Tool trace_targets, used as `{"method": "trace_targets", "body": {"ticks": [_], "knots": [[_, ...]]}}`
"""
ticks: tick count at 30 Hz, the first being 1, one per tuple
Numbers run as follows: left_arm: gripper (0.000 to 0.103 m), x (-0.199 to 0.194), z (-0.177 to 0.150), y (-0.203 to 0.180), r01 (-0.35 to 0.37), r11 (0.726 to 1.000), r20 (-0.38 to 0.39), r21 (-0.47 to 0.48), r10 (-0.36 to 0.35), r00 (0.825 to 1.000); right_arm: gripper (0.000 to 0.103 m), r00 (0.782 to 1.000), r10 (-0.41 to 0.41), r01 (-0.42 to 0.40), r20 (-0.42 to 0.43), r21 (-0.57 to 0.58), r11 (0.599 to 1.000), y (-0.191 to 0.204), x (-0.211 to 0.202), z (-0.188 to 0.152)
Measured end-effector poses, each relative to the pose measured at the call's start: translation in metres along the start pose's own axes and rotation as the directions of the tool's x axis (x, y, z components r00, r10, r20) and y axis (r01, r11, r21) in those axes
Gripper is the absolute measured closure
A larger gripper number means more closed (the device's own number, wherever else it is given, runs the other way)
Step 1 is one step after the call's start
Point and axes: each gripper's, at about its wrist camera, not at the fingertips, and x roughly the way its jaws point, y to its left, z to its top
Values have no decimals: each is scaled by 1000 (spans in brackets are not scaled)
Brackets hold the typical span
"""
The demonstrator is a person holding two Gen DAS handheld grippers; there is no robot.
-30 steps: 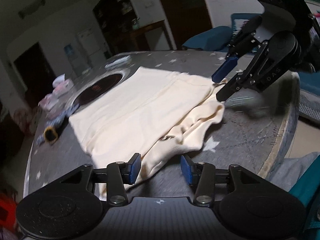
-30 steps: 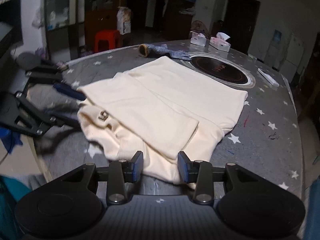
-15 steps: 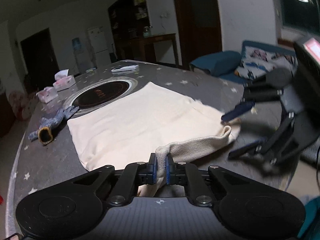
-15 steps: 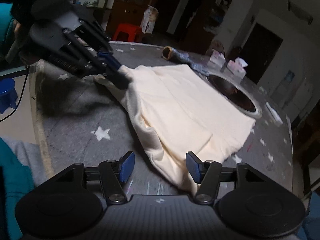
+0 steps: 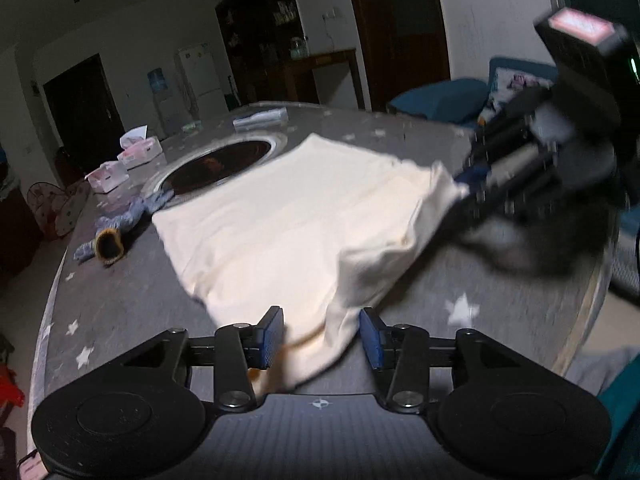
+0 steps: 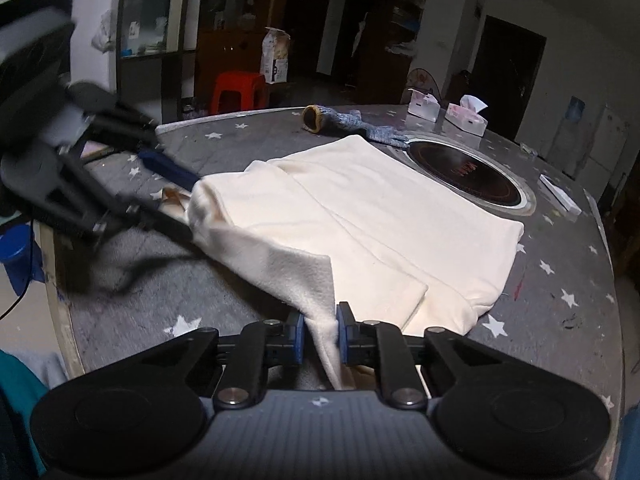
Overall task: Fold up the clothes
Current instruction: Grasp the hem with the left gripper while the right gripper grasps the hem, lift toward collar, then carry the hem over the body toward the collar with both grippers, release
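A cream garment (image 5: 288,216) lies partly folded on the round grey star-patterned table (image 5: 120,312); it also shows in the right wrist view (image 6: 384,216). My left gripper (image 5: 322,332) is open, with a hanging edge of the garment between its fingers. It appears blurred at the left of the right wrist view (image 6: 176,196), at the cloth's near corner. My right gripper (image 6: 319,332) is shut on a fold of the garment's edge. In the left wrist view it (image 5: 464,188) is blurred, holding a lifted corner at the right.
An induction hob (image 6: 464,176) is set in the table's middle. A grey knitted glove (image 6: 340,122) and tissue boxes (image 6: 466,118) lie beyond the garment. A red stool (image 6: 236,90) and shelves stand behind. The table's edge (image 6: 60,300) is near, left.
My left gripper was shut on the garment's edge half a second ago and is now open. My right gripper was open and has shut on the garment, lifting a corner.
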Motion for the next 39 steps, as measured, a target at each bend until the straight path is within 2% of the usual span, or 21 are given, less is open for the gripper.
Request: {"method": "trace_targets", "body": {"ticks": [6, 7, 8, 10, 11, 19, 26, 35, 39], "knots": [[58, 4, -6, -2, -28, 996, 3, 83, 27, 1000, 89, 1000, -8, 8, 12, 11, 1000, 0, -2, 3], [65, 6, -6, 0, -27, 996, 3, 87, 27, 1000, 90, 1000, -11, 11, 14, 13, 1000, 0, -2, 3], [78, 7, -6, 3, -14, 997, -1, 77, 15, 1000, 91, 1000, -14, 14, 15, 15, 1000, 1, -2, 3], [88, 7, -6, 6, 4, 999, -1, 49, -4, 1000, 93, 1000, -19, 19, 19, 18, 1000, 2, -2, 2], [96, 6, -6, 7, 12, 999, 2, 40, -12, 1000, 93, 1000, -19, 19, 23, 21, 1000, 3, -3, 2], [98, -18, -3, 10, 53, 998, 32, -37, -51, 998, 94, 998, -9, 11, 70, -19, 1000, 15, -26, 4], [98, -65, -4, 3, 98, 991, 90, -92, -89, 992, 94, 996, 36, -30, 87, -72, 997, 35, -65, 3], [98, -122, -3, -15, 168, 979, 141, -115, -151, 978, 94, 991, 102, -93, 91, -94, 991, 66, -128, 6], [98, -119, 6, -13, 157, 982, 153, -103, -140, 978, 95, 990, 114, -108, 86, -78, 991, 62, -138, 12]]}}
